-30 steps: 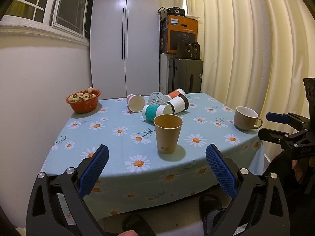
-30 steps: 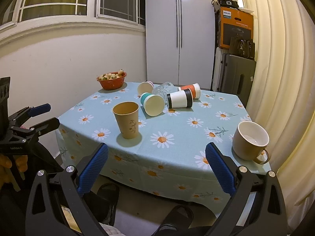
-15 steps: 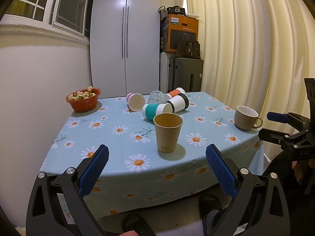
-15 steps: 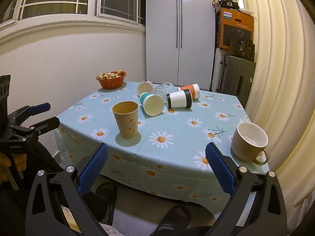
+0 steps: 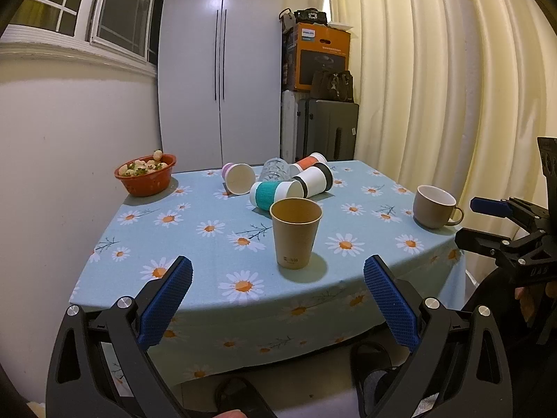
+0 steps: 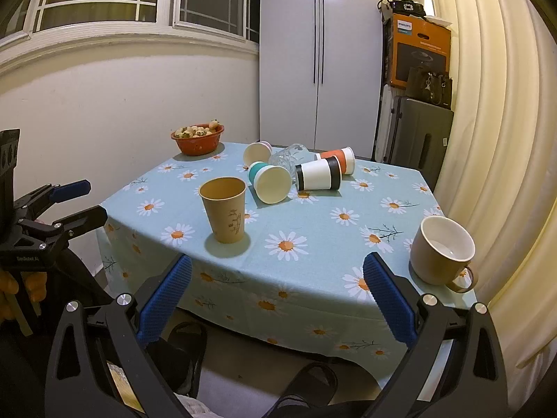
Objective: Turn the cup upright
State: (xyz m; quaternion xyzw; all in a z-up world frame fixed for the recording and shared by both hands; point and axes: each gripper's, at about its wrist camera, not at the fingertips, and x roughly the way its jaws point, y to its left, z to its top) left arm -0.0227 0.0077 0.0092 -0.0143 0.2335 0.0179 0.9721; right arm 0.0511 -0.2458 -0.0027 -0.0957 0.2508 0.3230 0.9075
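A brown paper cup (image 5: 295, 232) (image 6: 225, 214) stands upright near the table's front edge. Behind it several cups lie on their sides: a teal-banded one (image 5: 275, 195) (image 6: 269, 182), a black-banded one (image 5: 315, 181) (image 6: 318, 174), an orange-banded one (image 5: 310, 161) (image 6: 339, 160), a pink one (image 5: 238, 178) (image 6: 257, 152) and a clear glass (image 5: 275, 170) (image 6: 290, 155). My left gripper (image 5: 278, 299) is open and empty, off the table's front edge. My right gripper (image 6: 276, 299) is open and empty, off the front right corner.
A beige mug (image 5: 433, 206) (image 6: 441, 250) stands upright at the table's right edge. An orange bowl (image 5: 145, 175) (image 6: 197, 140) of food sits at the back left. The daisy tablecloth (image 5: 209, 244) covers the table. Curtains hang on the right, a wall on the left.
Both grippers have drifted slightly; the view of the table has barely shifted. No cup has moved.
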